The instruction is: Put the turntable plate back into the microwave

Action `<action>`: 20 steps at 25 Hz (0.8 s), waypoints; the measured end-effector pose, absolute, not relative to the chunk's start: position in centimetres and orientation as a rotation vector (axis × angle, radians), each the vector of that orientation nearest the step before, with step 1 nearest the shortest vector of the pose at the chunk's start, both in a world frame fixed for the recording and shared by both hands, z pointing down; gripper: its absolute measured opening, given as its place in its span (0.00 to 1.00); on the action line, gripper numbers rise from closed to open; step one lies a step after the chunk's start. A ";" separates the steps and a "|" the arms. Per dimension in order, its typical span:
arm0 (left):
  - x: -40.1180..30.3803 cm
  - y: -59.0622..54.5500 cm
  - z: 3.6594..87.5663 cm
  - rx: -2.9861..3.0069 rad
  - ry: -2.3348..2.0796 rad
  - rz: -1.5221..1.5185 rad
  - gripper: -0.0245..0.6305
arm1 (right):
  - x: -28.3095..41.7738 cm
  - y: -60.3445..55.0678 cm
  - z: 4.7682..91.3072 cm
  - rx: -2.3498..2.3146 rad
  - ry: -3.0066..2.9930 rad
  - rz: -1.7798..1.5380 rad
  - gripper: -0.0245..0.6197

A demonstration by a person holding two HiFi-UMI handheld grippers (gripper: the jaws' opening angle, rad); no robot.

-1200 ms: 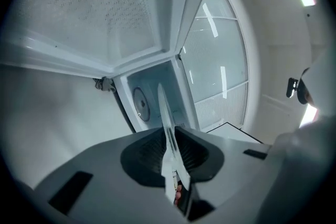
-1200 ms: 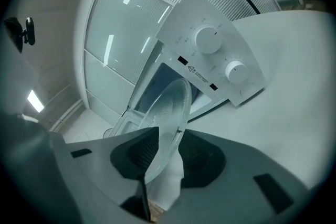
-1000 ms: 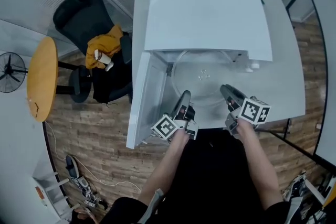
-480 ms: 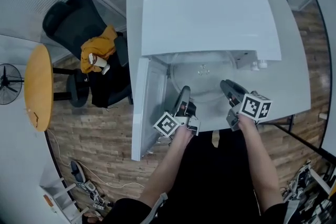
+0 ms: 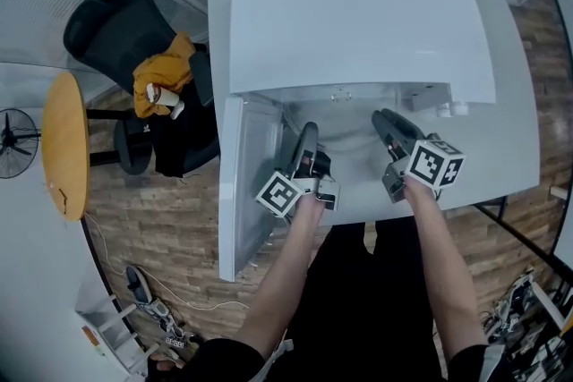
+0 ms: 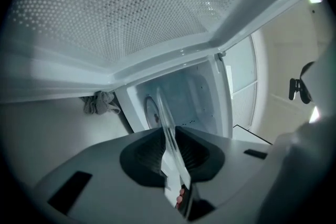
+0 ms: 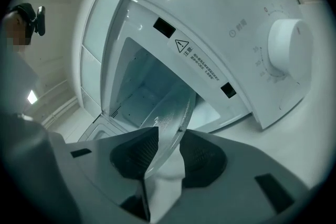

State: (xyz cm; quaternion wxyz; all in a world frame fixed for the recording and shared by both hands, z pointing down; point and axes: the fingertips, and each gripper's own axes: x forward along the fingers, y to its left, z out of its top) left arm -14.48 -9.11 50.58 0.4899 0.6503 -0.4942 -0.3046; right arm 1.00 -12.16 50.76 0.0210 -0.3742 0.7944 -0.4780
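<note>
The clear glass turntable plate is held level at the mouth of the white microwave, its far half hidden under the oven's top. My left gripper is shut on the plate's left rim, and my right gripper is shut on its right rim. In the left gripper view the plate's edge runs between the pads of the left gripper toward the open cavity. The right gripper view has the plate clamped in the right gripper in front of the cavity.
The microwave door stands swung open to the left, close beside my left gripper. The control panel with its round dial is right of the cavity. The oven sits on a white table. A black chair with a yellow garment stands at the left.
Both grippers have carried the plate forward toward the microwave cavity. More of the plate now lies hidden under the oven's top.
</note>
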 end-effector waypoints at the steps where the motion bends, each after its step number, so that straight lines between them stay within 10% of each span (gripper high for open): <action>1: -14.5 -9.6 50.6 1.584 -1.205 -0.741 0.12 | 0.9 -12.6 50.8 -1.164 2.458 -1.476 0.25; 20: -15.9 -16.0 50.9 1.591 -1.291 -0.775 0.11 | 0.4 -18.1 51.8 -1.361 2.315 -1.369 0.26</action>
